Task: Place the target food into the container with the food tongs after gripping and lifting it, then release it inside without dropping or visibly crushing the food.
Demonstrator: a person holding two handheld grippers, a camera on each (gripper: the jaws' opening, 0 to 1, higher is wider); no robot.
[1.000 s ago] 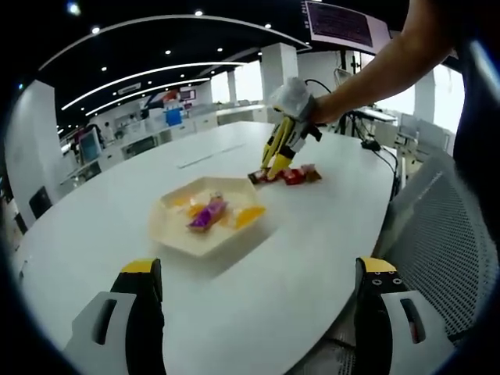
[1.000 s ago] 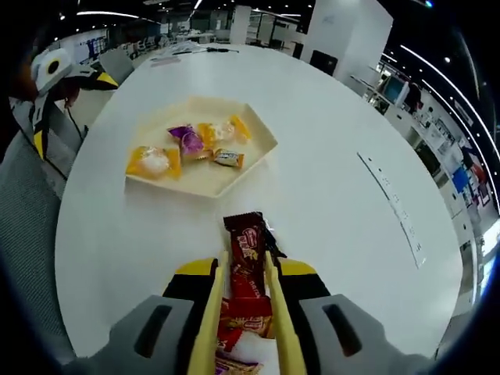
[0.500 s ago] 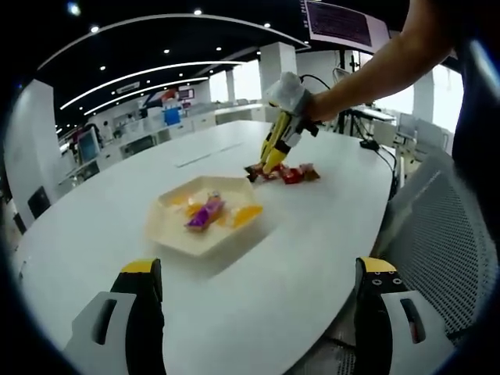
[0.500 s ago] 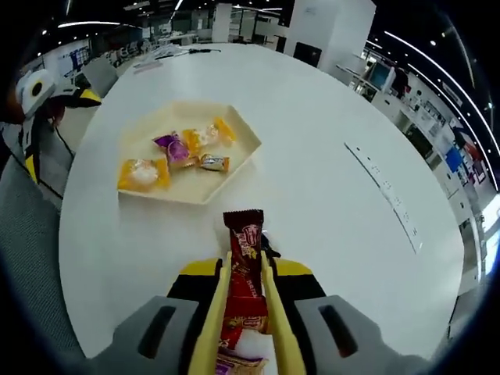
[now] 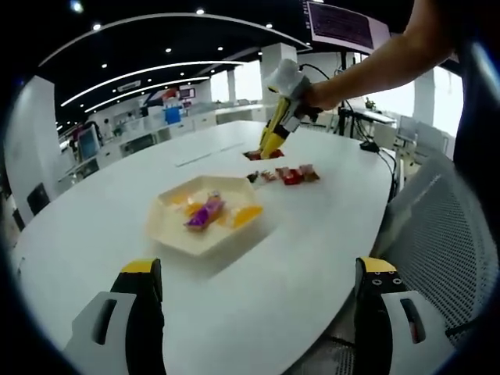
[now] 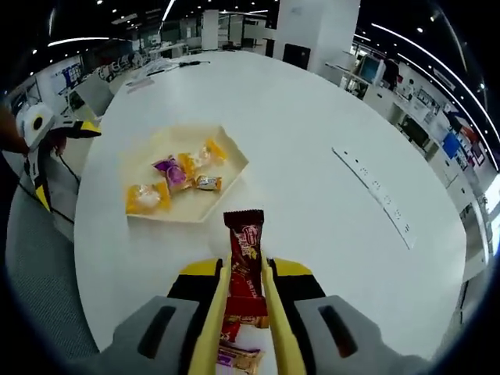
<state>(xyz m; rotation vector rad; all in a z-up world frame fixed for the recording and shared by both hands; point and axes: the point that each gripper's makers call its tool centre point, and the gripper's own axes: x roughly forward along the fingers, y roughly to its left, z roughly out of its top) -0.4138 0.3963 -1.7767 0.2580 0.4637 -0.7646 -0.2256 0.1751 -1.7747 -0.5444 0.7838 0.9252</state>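
Observation:
My right gripper [image 6: 244, 275] is shut on yellow food tongs [image 6: 209, 328], and the tongs pinch a red snack bar [image 6: 244, 241] that sticks out past their tips. The bar hangs in the air above the white table, short of the cream hexagonal tray [image 6: 231, 148]. The left gripper view shows the right gripper [image 5: 275, 134] raised at the far side with the red bar [image 5: 254, 155] at the tong tips. The tray [image 5: 201, 239] lies between the two grippers. My left gripper [image 5: 258, 312] stands wide open and holds nothing.
In the tray lie a purple wrapped sweet [image 6: 166, 166], an orange packet [image 6: 144, 196] and other small snacks. Loose red snacks [image 5: 291, 174] rest on the table beyond the tray. A mesh chair [image 5: 445, 234] stands at the table's right edge. The left gripper [image 6: 39, 137] sits at the left.
The right gripper has risen from the loose snack pile with the red bar in the tongs, and the bar is now off the table. The left gripper has stayed put.

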